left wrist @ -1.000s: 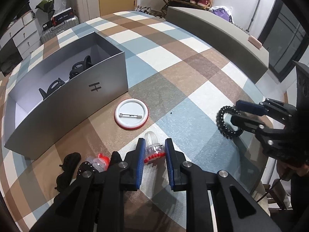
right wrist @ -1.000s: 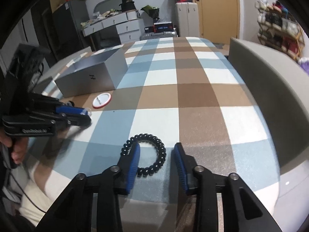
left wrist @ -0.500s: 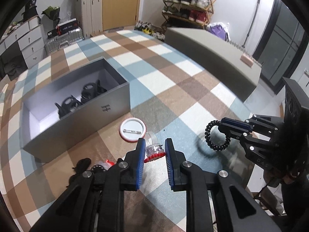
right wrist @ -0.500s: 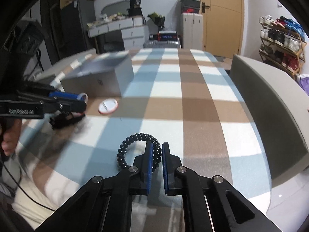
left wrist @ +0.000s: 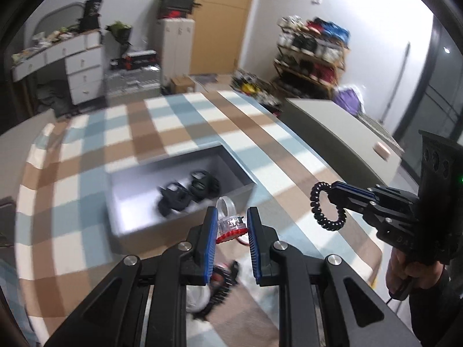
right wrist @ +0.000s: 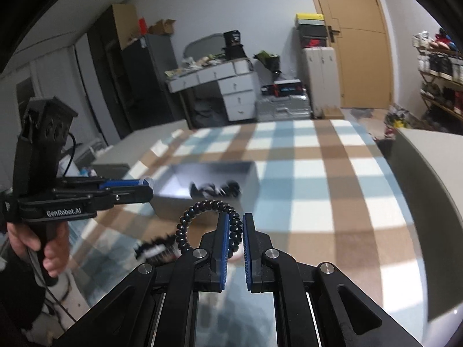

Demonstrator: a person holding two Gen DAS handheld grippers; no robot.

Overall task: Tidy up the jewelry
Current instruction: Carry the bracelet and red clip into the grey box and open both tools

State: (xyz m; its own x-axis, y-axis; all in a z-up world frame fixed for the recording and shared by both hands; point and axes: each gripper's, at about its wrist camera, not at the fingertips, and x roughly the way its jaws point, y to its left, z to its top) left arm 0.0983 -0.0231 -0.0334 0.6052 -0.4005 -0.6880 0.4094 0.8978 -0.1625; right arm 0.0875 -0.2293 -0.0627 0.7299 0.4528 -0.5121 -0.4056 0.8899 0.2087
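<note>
Grippers both loaded: left gripper (left wrist: 231,225) clamps the clear plastic ring with red base (left wrist: 229,223), right gripper (right wrist: 233,232) pinches the black spiral hair tie (right wrist: 209,222). Next up, probably dropping them into the open grey box (left wrist: 139,190).

The grey box (left wrist: 179,196) stands open-topped ahead, two black clips (left wrist: 188,192) inside (much floor bare); checked tablecloth (right wrist: 332,196) beyond lies unobstructed.

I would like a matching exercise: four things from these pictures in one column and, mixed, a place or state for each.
Things:
1. black spiral hair tie
2. clear ring with red base
3. black clips
4. grey box

Places or states:
A. open, on the checked cloth
B. inside the box
C. held in the right gripper
D. held in the left gripper

Pairs: 1-C, 2-D, 3-B, 4-A
</note>
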